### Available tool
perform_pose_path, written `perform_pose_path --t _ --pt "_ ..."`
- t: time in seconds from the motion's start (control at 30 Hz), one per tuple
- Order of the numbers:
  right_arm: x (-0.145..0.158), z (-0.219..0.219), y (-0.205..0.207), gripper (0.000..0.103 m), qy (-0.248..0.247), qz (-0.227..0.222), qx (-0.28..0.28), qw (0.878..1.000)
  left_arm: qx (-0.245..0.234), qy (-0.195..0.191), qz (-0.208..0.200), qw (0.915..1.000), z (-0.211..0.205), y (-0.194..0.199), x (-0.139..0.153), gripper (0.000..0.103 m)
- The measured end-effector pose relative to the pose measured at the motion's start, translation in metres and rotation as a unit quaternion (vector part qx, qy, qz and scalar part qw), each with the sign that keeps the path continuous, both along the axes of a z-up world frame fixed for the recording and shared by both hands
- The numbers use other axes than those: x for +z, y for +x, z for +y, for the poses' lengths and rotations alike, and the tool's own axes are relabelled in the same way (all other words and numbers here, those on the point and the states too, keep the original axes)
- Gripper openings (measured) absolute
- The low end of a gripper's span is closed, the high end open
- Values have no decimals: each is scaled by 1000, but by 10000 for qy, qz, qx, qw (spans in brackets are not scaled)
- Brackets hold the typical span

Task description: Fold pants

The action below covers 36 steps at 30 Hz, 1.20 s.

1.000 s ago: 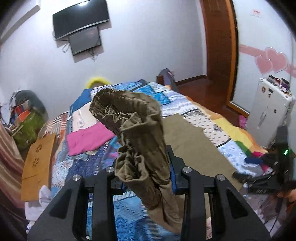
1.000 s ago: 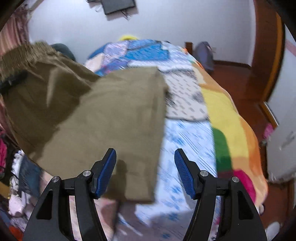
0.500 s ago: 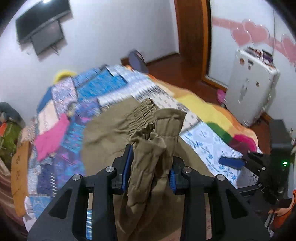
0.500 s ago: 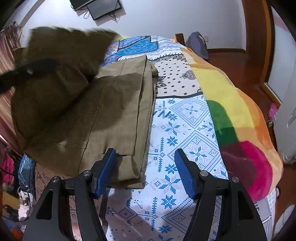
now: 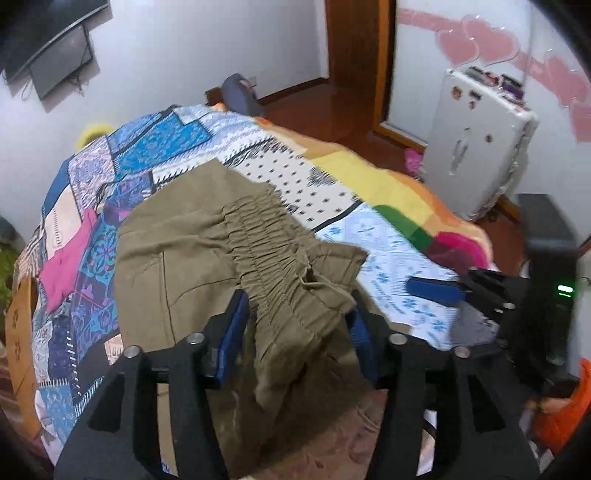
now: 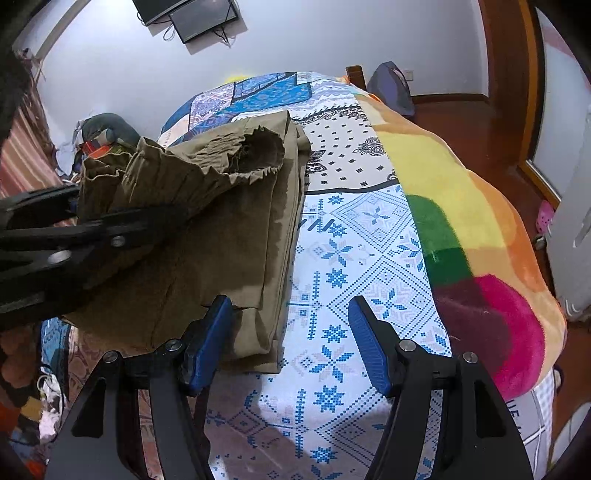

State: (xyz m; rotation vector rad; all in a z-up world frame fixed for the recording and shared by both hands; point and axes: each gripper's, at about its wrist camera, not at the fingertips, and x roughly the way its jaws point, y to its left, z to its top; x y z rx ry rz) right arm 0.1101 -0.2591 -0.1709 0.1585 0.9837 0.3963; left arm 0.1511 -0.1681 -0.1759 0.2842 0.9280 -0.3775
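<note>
The pants [image 5: 192,258] are spread folded on the bed [image 5: 373,266], near its front edge, with the gathered waistband laid over the top. The left gripper [image 5: 295,325] has just been opening; the waistband lies between its parted jaws, unpinched. The right gripper [image 6: 290,332] is held apart over the blanket, just beside the pants' right edge, with nothing between its jaws.

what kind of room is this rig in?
Almost certainly a home bedroom. A bed under a patchwork blanket fills the middle, with olive pants lying on it, a wall-mounted TV beyond, and a white suitcase beside a wooden door frame.
</note>
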Motion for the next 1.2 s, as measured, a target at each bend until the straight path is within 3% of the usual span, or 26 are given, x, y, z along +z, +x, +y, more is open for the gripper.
perform_pose_path --t 0.17,0.27,0.57,0.7,0.77,0.93,1.07,1.2 --pt "4 -3 -1 61 -19 47 -62 10000 157 -12 -604 9980 19 -16 28 72" --pt "12 -6 -3 61 -27 10 -110 9999 393 105 -801 9960 40 -16 34 74" --pt "61 -13 -6 62 248 -490 -207 9983 887 335 -403 9947 102 -7 6 74" --pt "77 3 2 62 333 -679 -38 9971 803 46 104 9967 107 -11 -20 74" --pt "80 13 6 63 380 -738 31 9965 799 -6 154 9967 105 -14 -28 75" --pt "68 35 13 67 308 -669 222 9970 797 -200 196 9964 109 -15 -25 75" --pt "34 41 14 67 161 -228 291 9992 892 -271 23 9956 121 -12 -7 75" --pt "16 28 7 67 416 -34 263 9988 1036 -191 -188 9943 137 9 5 75"
